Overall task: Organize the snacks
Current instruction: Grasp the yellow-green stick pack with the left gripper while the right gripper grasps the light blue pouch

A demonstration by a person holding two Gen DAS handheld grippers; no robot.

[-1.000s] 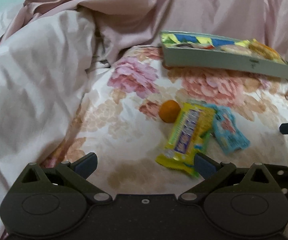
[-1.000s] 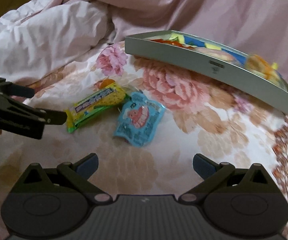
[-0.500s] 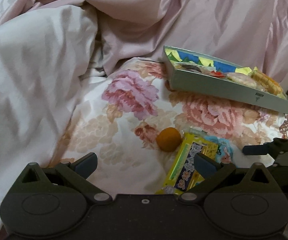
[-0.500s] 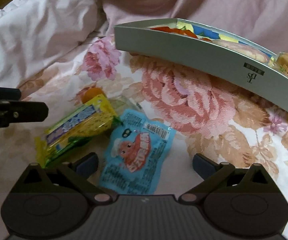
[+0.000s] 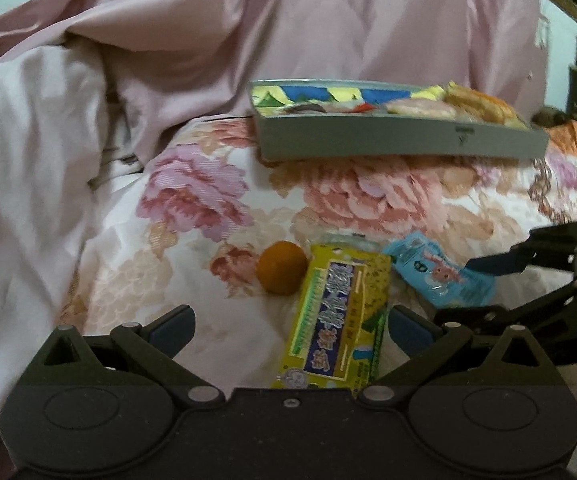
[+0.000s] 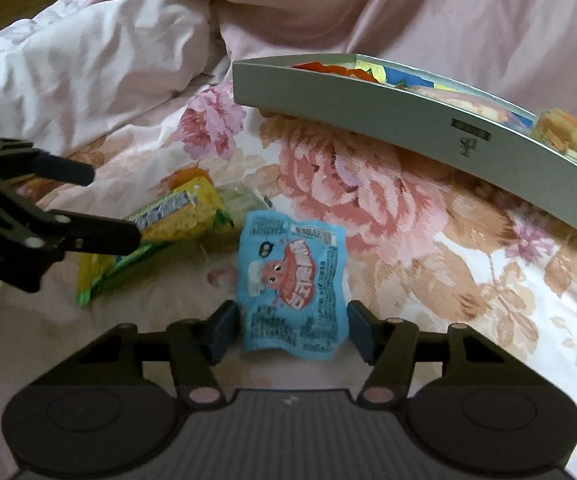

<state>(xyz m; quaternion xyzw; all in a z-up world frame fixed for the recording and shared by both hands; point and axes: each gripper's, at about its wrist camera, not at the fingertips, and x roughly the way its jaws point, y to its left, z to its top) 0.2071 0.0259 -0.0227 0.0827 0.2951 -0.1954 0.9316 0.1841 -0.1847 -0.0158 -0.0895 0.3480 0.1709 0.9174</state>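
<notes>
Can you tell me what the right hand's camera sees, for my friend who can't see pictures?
The right gripper is closing around a small blue snack packet lying on a flowery bedspread; its pads sit at the packet's sides. To the left, the left gripper reaches over a yellow snack bar, and a grey tray of snacks sits behind.

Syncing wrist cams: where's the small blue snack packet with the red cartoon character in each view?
Left wrist: the small blue snack packet with the red cartoon character lies right of centre, beside the yellow wrapped snack bar, under a tip of the right hand-held gripper.
Right wrist: lower centre, between that gripper's closing jaws.
Shared landmark: long grey snack tray on the floral bedspread beyond it.
</notes>
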